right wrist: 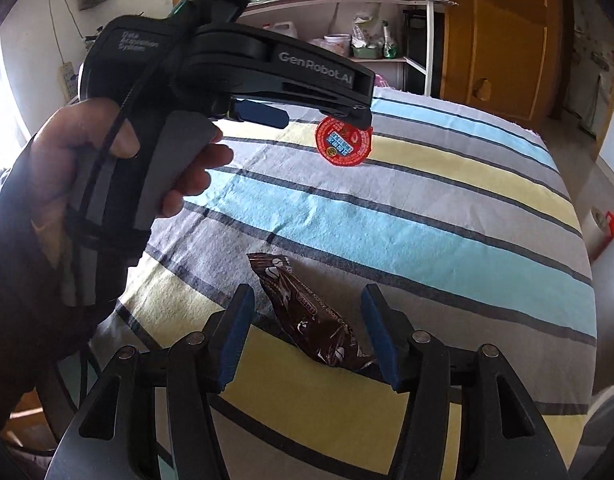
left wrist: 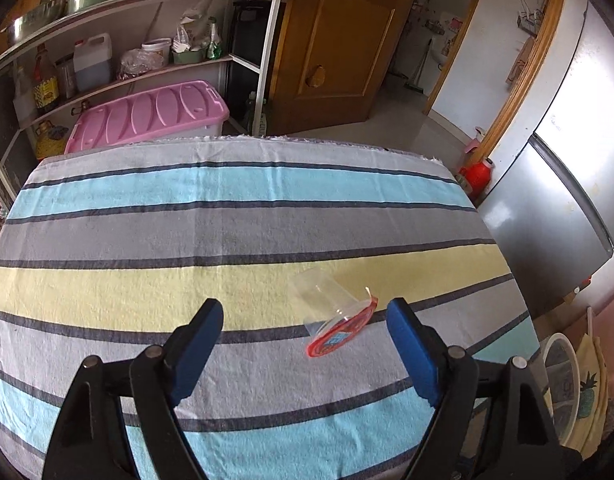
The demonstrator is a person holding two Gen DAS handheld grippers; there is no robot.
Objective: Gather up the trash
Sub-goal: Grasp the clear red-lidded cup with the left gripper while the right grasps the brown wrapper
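A clear plastic cup with a peeled red lid (left wrist: 335,316) lies on its side on the striped tablecloth (left wrist: 227,232). My left gripper (left wrist: 305,312) is open, and the cup sits between its blue pads, nearer the right one and untouched. In the right wrist view, a hand holds that left gripper (right wrist: 315,118) just above the red lid (right wrist: 343,146). A crumpled brown snack wrapper (right wrist: 311,316) lies on the cloth between the fingers of my right gripper (right wrist: 307,294). The right gripper is open, and the wrapper's near end lies close to the right pad (right wrist: 381,332).
Behind the table stand a white shelf rack (left wrist: 263,60) with bottles and bowls, a pink storage box (left wrist: 155,114) and a wooden door (left wrist: 339,52). A steel fridge (left wrist: 555,184) and a red flask (left wrist: 477,176) are to the right. A round white item (left wrist: 561,388) sits below the table's right edge.
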